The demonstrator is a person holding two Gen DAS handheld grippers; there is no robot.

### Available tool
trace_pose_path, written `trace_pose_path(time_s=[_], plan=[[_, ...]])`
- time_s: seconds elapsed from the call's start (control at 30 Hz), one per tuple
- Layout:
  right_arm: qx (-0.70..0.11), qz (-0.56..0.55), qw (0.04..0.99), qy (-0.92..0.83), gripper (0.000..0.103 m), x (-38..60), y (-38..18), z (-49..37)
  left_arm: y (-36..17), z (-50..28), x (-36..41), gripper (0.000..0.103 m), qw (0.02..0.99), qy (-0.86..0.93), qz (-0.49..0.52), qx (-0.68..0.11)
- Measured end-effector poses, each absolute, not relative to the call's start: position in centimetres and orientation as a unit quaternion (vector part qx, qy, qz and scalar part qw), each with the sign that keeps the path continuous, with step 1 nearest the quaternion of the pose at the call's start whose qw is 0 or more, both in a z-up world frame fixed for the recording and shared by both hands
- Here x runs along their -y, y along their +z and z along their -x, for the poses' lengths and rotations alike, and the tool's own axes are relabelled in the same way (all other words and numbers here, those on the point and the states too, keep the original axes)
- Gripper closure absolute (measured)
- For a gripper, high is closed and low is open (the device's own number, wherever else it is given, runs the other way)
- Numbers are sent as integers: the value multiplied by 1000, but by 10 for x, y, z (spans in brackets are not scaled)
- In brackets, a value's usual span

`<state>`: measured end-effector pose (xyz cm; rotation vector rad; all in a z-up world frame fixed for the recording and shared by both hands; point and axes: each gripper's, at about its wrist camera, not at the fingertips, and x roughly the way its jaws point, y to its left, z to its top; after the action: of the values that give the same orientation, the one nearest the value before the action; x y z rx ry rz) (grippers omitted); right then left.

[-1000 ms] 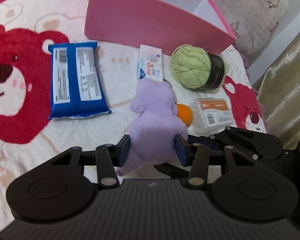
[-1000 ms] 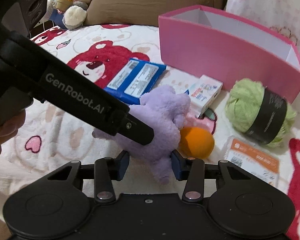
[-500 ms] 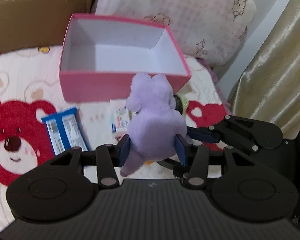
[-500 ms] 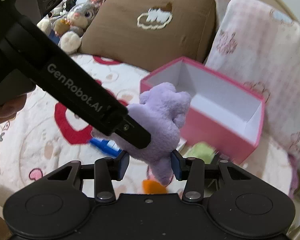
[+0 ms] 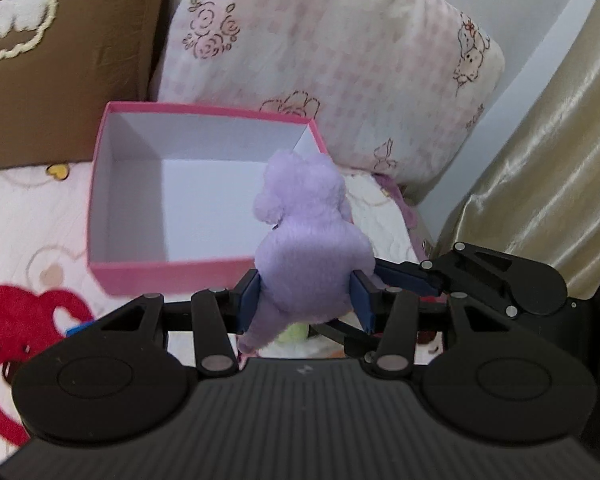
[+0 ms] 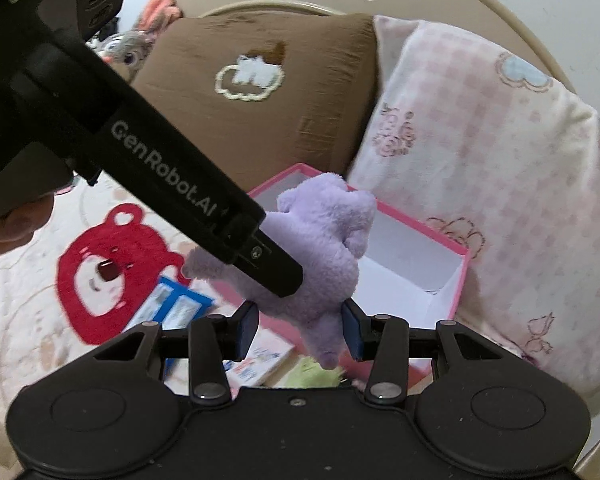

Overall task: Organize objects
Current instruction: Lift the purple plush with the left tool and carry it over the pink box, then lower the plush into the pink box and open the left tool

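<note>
A purple plush toy (image 5: 310,256) is held in the air between both grippers. My left gripper (image 5: 306,300) is shut on its body, and my right gripper (image 6: 300,330) is shut on its lower part (image 6: 324,276). The toy hangs over the near right corner of an open pink box (image 5: 168,270) with a white inside, which stands on the bed. The box also shows in the right wrist view (image 6: 458,280), behind the toy.
A brown pillow (image 5: 60,60) and a pink checked pillow (image 5: 332,52) lean behind the box. A blue packet (image 6: 176,306), a small white carton (image 6: 260,362) and green yarn (image 6: 312,376) lie on the bear-print bedspread (image 6: 100,276). A gold curtain (image 5: 548,168) hangs at right.
Both grippers have lifted the plush toy off the bedspread and carried it up and forward to the pink box. The other objects stayed on the bed.
</note>
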<state>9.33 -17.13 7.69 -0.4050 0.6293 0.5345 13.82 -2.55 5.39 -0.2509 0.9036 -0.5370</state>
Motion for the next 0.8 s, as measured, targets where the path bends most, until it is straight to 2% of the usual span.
trace_pose_path(time_s=[0.17, 0.8], plan=[[-317, 193, 896, 242, 54, 177, 72, -128, 41, -177, 37, 56, 850, -251, 139, -442], [-454, 156, 861, 167, 57, 176, -5, -272, -72, -324, 64, 55, 790, -210, 231, -527]])
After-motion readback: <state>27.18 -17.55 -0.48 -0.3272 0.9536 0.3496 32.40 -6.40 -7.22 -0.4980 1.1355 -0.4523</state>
